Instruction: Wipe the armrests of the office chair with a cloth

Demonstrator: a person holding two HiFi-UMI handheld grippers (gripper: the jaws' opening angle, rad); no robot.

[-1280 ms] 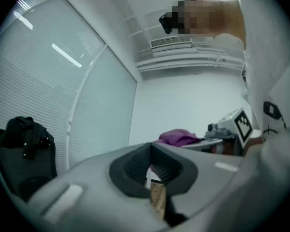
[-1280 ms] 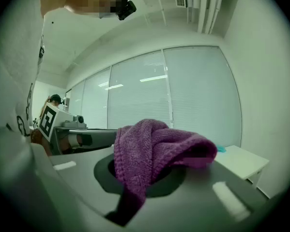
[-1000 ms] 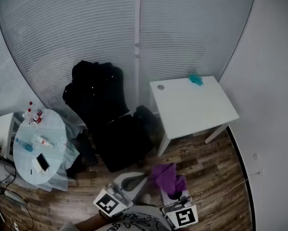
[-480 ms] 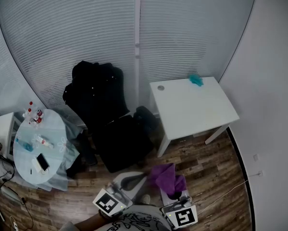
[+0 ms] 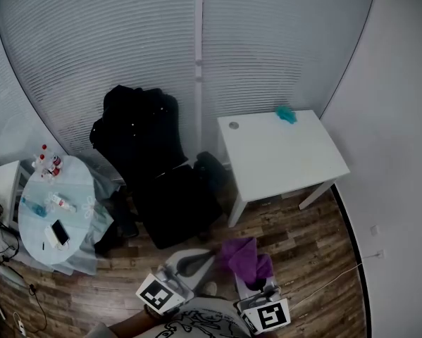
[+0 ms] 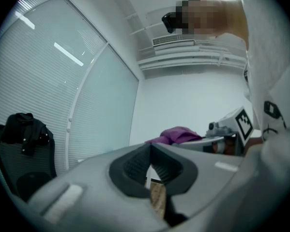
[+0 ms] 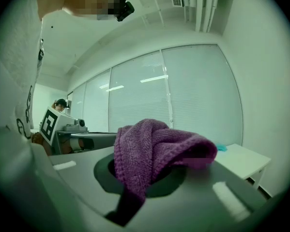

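Two grippers hung low over the floor: the right gripper pinched the cloth, bunched above its jaws; the left gripper was closed, empty; the chair stood well ahead

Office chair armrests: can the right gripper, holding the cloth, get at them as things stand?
Probably yes, with a step forward. The right gripper, shut on the purple cloth, is apart from the office chair; only bare wood floor lies between them.
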